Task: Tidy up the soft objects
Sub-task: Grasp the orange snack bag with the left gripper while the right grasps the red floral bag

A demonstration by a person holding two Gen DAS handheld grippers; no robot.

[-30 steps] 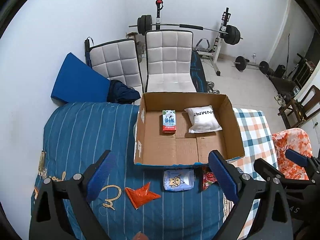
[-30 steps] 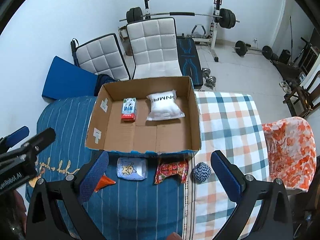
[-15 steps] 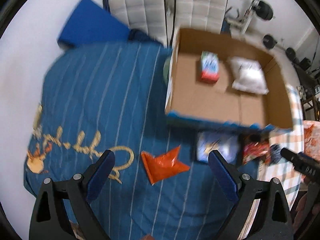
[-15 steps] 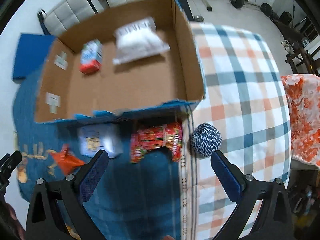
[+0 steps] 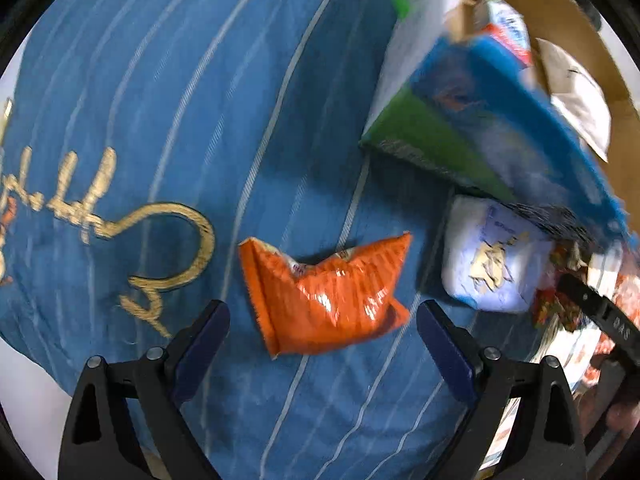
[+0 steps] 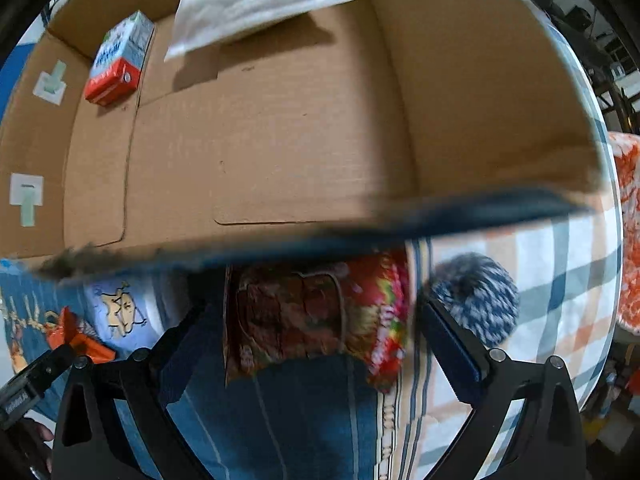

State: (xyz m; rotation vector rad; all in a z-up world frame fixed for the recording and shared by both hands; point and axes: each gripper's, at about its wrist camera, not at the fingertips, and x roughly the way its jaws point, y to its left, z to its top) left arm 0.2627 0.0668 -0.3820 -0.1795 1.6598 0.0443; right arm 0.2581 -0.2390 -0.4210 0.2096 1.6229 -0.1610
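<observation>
Two grippers hang point-down over the bed, each with its jaws spread wide and nothing clasped. Furthest left, the left gripper (image 5: 323, 322) straddles a crinkled orange foil snack packet (image 5: 326, 298) lying flat on the blue striped quilt (image 5: 168, 92); it looks light, puffy and slick, so I'd pinch it across the middle, where the foil can buckle rather than slide. Next along sits a pale blue soft tissue pack with a cartoon print (image 5: 494, 264), squashy and easy, just beside the near wall of the open brown cardboard box (image 6: 280, 152). The right gripper (image 6: 308, 332) brackets a glossy red patterned snack bag (image 6: 316, 320), which lies against that same wall and is partly shadowed by it; it should crumple readily, best taken across its width. Just right of it, on the checked cloth (image 6: 560, 280), rests a fuzzy blue-and-white ball of yarn (image 6: 478, 296). Inside the box already lie a small red-and-white carton (image 6: 118, 60) and a white padded pouch (image 6: 256, 0).
</observation>
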